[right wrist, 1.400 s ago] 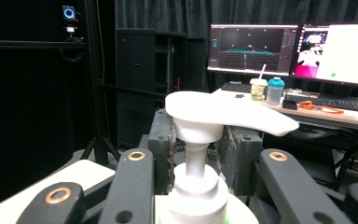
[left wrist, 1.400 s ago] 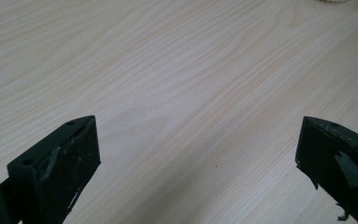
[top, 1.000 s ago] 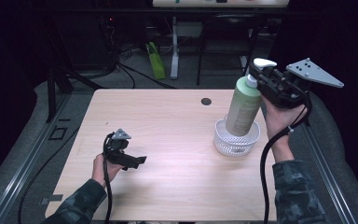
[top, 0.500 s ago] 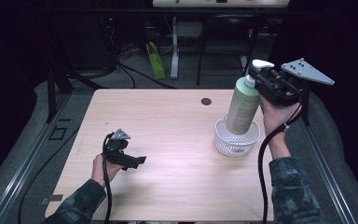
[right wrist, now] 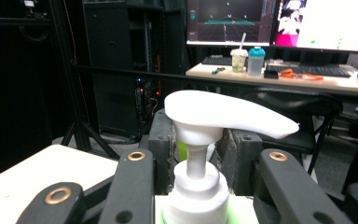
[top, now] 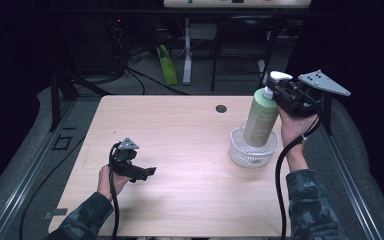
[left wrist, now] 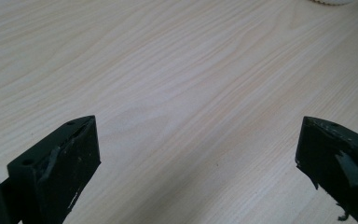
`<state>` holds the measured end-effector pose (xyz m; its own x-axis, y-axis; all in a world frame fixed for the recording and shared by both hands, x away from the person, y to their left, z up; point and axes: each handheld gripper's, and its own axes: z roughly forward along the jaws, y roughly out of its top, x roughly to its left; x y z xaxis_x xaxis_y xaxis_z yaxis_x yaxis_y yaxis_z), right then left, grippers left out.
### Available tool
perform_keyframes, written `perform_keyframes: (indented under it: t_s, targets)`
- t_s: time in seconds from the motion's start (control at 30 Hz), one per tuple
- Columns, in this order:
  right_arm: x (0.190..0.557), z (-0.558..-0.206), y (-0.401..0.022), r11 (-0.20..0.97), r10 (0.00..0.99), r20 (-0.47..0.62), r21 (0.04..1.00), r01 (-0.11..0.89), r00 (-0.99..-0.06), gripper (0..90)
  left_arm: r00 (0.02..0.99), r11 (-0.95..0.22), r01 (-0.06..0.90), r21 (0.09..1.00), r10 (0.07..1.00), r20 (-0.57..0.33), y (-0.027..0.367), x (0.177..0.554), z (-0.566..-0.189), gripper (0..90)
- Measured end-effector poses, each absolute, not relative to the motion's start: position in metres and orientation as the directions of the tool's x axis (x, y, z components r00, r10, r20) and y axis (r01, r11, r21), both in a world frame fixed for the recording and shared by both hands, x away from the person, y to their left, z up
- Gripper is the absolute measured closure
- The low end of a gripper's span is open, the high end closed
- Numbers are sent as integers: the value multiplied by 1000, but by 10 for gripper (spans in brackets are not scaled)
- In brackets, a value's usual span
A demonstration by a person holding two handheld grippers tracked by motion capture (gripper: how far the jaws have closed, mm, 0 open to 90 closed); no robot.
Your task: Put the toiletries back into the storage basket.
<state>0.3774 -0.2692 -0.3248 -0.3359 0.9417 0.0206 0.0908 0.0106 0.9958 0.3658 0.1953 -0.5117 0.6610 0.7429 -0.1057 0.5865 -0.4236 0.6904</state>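
While the right gripper (top: 279, 91) is clamped on the neck of a green pump bottle (top: 260, 118), the bottle's base sits inside a white mesh basket (top: 240, 154) on the right half of the wooden table (top: 190, 150). Seen from the high view, the bottle leans slightly, with its white pump head (top: 278, 76) tipped toward the right gripper. Apart from the bottle's lower end, no other contents can be made out in the basket.

Along the right gripper view, the jaws stand close on either side of the bottle's white collar (right wrist: 196, 186), just under the pump head (right wrist: 223, 114), whose spout points to that view's right. A desk (right wrist: 279, 77) behind carries two cups (right wrist: 247, 59) and a keyboard.

On the table's left half, the left gripper (top: 147, 171) is held low over bare wood, well apart from the basket. Its jaws stand wide apart in the left gripper view and hold nothing; the basket's rim (left wrist: 331, 2) shows at that view's top edge.

A dark round hole (top: 221, 108) marks the tabletop near its far edge.
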Motion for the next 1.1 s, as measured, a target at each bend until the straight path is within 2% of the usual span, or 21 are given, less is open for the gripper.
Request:
perform_keyframes:
  t_s: [1.1]
  targets:
    - [386,-377,-279,-6,943,66,983,181,-327,676,658,-425,586,690,747,-99,196,366,-512,0]
